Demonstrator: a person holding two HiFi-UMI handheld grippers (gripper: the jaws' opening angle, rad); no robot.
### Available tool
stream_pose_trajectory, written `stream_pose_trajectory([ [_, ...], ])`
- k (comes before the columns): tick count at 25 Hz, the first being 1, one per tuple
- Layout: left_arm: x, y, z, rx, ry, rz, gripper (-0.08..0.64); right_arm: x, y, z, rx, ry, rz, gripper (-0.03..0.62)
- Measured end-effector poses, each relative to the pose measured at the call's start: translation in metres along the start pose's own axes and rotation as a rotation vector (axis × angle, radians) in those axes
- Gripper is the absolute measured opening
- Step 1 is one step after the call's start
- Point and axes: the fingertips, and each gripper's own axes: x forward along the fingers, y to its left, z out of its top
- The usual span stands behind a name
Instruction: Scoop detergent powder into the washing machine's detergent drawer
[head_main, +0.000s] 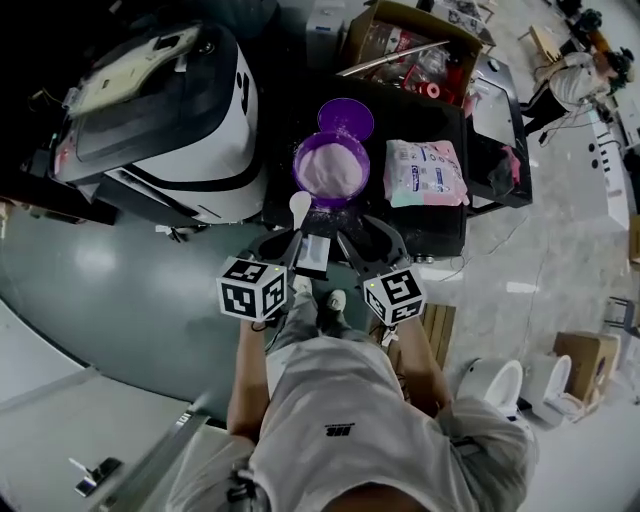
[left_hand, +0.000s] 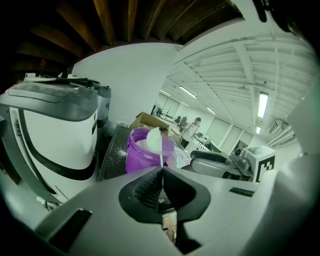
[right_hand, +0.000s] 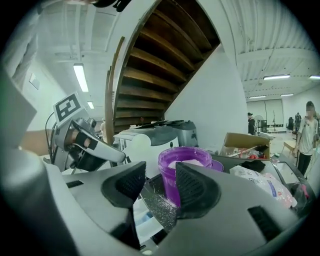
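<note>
A purple tub (head_main: 330, 170) of white detergent powder stands open on a black table (head_main: 440, 225), its lid (head_main: 346, 118) lying behind it. My left gripper (head_main: 296, 232) is shut on the thin handle of a white scoop (head_main: 299, 205), whose bowl sits at the tub's near-left rim. In the left gripper view the scoop (left_hand: 154, 140) rises from the closed jaws (left_hand: 161, 175) in front of the tub (left_hand: 145, 155). My right gripper (head_main: 350, 238) is open and holds nothing; the tub (right_hand: 182, 170) shows beyond its jaws (right_hand: 160, 182). A white rectangular tray (head_main: 313, 257) lies between the grippers.
The white and black washing machine (head_main: 160, 110) stands left of the table. A pink and white bag (head_main: 425, 172) lies right of the tub, with a cardboard box (head_main: 410, 50) behind. Spilled powder (right_hand: 160, 202) dusts the table. A person (head_main: 580, 75) stands far right.
</note>
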Motion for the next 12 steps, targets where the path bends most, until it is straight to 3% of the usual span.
stream_pose_trajectory([
  [6, -0.018, 0.005, -0.016, -0.021, -0.011, 0.032, 0.015, -0.002, 0.018, -0.009, 0.0, 0.015, 0.035, 0.186],
  [12, -0.026, 0.017, -0.032, -0.001, 0.0, 0.006, 0.015, 0.006, 0.036, -0.021, 0.007, 0.039, 0.018, 0.186],
])
